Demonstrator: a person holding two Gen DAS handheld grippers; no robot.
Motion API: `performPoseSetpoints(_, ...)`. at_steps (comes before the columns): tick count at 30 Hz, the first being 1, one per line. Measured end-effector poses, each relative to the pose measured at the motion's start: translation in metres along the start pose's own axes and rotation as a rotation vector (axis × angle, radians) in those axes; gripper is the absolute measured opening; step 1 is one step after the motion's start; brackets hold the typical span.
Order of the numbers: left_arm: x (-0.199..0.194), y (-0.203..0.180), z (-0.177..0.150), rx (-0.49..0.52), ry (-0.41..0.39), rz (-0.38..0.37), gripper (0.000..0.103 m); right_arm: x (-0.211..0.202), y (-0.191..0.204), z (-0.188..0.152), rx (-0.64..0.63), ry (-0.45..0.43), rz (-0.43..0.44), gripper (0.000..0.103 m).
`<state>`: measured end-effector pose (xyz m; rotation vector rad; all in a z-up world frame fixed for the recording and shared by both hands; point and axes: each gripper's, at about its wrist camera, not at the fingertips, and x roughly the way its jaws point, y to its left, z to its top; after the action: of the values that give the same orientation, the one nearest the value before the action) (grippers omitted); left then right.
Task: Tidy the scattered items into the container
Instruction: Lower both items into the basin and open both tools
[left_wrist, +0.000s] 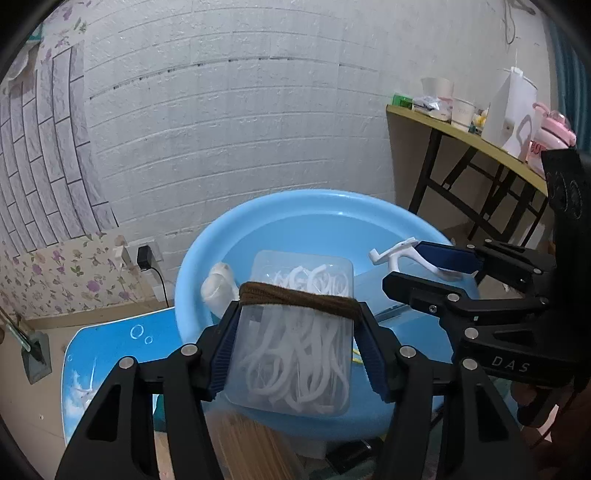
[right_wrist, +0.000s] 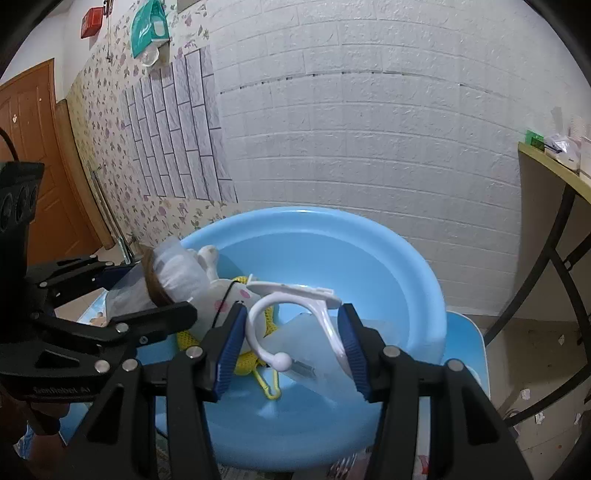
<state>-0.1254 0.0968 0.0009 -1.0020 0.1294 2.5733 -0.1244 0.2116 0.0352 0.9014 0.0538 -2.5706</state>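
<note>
A light blue basin (left_wrist: 258, 221) (right_wrist: 406, 258) stands on a blue stool. My left gripper (left_wrist: 299, 314) is shut on a clear plastic box of white floss picks (left_wrist: 295, 354), with a brown hair tie (left_wrist: 299, 299) across its fingertips, held over the basin. My right gripper (right_wrist: 291, 328) is shut on a white plastic hook (right_wrist: 295, 295) above the basin; it also shows in the left wrist view (left_wrist: 413, 258). Inside the basin lie a white plush toy (right_wrist: 225, 295), a yellow mesh item (right_wrist: 247, 358) and a clear lid (left_wrist: 303, 266).
The blue stool (left_wrist: 110, 343) carries the basin. A wooden item (left_wrist: 251, 446) lies below my left gripper. A yellow-topped table (left_wrist: 461, 136) with cups and a paper bag stands at the right. A white brick wall is behind.
</note>
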Motion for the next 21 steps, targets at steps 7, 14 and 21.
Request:
performPoseSetpoints(7, 0.005, 0.005, -0.006, -0.045, 0.013, -0.03, 0.068, 0.015, 0.0, -0.006, 0.009, 0.029, 0.007, 0.051)
performPoseSetpoints(14, -0.004, 0.004, -0.012, -0.045, 0.012, -0.021, 0.068, 0.012, 0.004, -0.008, -0.004, 0.033, 0.014, 0.051)
performPoseSetpoints(21, -0.025, 0.005, -0.02, -0.048, -0.004, 0.001, 0.069, -0.003, 0.004, -0.014, 0.01, 0.03, -0.003, 0.056)
